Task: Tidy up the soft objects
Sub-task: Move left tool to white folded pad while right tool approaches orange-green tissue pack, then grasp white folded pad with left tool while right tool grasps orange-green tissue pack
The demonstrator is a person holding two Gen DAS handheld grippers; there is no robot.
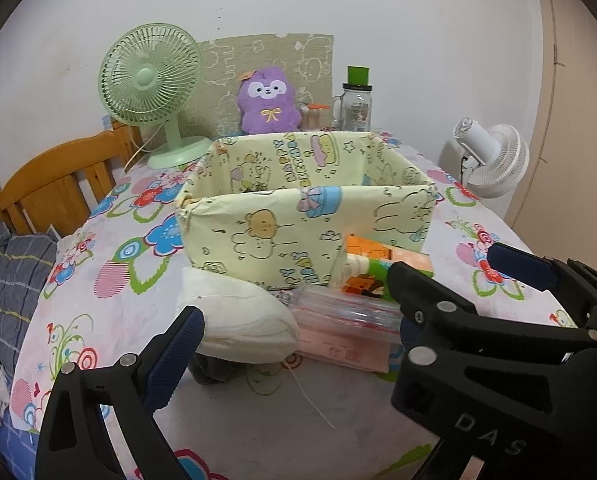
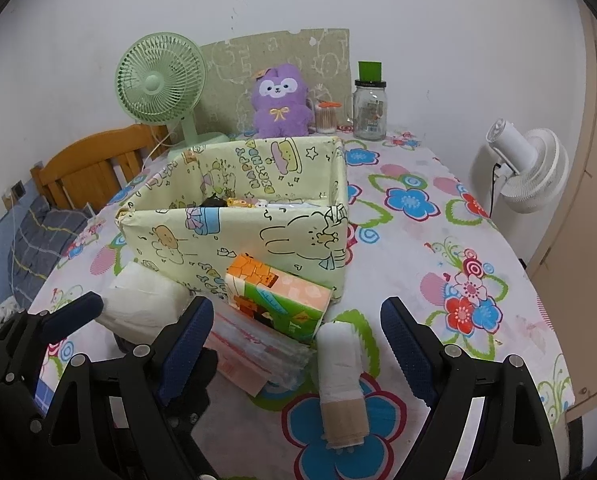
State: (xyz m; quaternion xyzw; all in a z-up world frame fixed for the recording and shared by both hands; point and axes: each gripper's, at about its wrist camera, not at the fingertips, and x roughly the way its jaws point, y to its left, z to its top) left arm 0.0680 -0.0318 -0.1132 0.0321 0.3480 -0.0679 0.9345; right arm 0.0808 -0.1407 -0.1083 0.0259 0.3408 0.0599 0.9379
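A pale yellow cartoon-print box [image 1: 298, 228] [image 2: 234, 236] stands on the flowered table, with small items inside it. In front of it lie a white folded pad [image 1: 242, 316] [image 2: 142, 308], a clear and pink flat packet [image 1: 346, 332] [image 2: 258, 348], and an orange-green tissue pack [image 1: 378, 268] [image 2: 278, 296] on top. A white roll with a tan band [image 2: 340, 384] lies between my right gripper's fingers. My left gripper [image 1: 294, 300] is open near the pad and packet. My right gripper [image 2: 296, 336] is open and holds nothing; it shows at the right of the left wrist view.
A purple plush [image 1: 268, 100] [image 2: 282, 102], a green fan [image 1: 150, 92] [image 2: 160, 80], a glass jar with green lid [image 1: 356, 100] [image 2: 370, 104] and a swab holder [image 2: 326, 114] stand at the back. A wooden bed frame [image 1: 54, 188] is left, a white fan [image 2: 526, 168] right.
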